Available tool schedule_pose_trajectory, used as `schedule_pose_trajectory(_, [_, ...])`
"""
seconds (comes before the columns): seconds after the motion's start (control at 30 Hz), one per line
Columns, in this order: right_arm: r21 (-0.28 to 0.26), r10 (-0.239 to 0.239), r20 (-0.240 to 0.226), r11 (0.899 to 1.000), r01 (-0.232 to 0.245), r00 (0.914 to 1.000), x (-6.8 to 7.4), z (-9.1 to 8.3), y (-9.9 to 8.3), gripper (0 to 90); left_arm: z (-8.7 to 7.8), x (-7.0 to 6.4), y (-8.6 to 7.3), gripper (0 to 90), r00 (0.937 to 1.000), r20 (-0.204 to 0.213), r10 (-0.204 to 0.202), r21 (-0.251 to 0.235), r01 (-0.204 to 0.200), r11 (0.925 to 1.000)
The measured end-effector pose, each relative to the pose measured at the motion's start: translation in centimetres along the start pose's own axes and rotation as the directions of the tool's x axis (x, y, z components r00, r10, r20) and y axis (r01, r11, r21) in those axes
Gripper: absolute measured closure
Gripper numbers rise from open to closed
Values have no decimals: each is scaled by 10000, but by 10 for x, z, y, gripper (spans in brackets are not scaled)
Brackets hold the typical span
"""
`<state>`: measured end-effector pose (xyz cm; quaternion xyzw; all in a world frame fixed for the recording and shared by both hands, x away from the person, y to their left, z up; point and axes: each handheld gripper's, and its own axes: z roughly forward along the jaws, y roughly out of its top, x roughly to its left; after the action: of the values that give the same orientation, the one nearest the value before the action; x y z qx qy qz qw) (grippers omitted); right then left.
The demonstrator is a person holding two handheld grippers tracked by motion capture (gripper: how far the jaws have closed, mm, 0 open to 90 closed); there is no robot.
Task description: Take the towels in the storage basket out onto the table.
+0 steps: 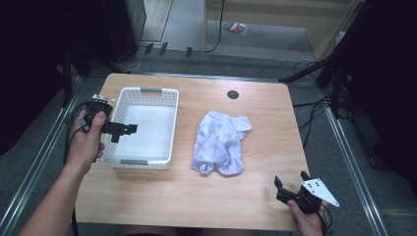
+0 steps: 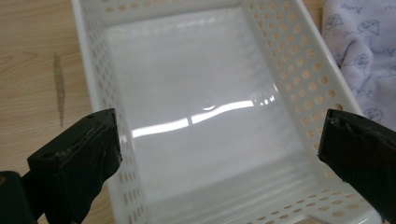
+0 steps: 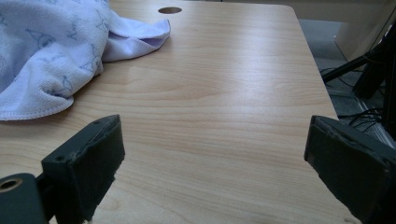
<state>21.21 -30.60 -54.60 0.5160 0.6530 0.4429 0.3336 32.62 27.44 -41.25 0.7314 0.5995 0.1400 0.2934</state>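
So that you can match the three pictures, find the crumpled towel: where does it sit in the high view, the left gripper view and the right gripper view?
High view: the towel lies at the middle of the table, right of the white basket.
Left gripper view: upper right corner, beyond the basket's perforated wall.
Right gripper view: upper left.
Shared landmark: the round hole in the tabletop.

floor (image 1: pixel 196 29): grey carpet | cables (image 1: pixel 314 105): trailing | wooden cabinet (image 1: pixel 280 14): far side | edges: dark
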Motion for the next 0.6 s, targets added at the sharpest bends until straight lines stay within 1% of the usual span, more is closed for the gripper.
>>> schedule_pose_trajectory(0.1, [-17,-28,6,10000,28,10000,0,0,0,50,-5,10,-7,0,9999,35,-151,-113,151,9998])
schedule_pose_trajectory(0.13, [-10,-38,13,10000,38,10000,0,0,0,50,-6,13,-10,0,9998,2,-212,-209,212,9996])
schedule_pose_trajectory(0.33, [6,-41,46,10000,41,10000,0,0,0,51,-16,30,-28,0,9987,102,-507,-733,513,9960])
schedule_pose_trajectory(0.47, [9,-54,73,10000,54,10000,1,0,0,53,-22,35,-42,0,9980,38,-627,-955,628,9934])
schedule_pose_trajectory(0.53, [31,-31,84,10000,31,10000,1,0,0,54,-25,37,-47,0,9981,-73,-618,-1039,607,9927])
schedule_pose_trajectory(0.57, [28,-45,83,10000,45,10000,1,0,0,54,-25,38,-52,0,9979,-101,-644,-1173,628,9911])
schedule_pose_trajectory(0.6, [39,-47,88,10000,46,10000,1,0,0,54,-27,40,-56,0,9981,-74,-608,-1200,595,9910])
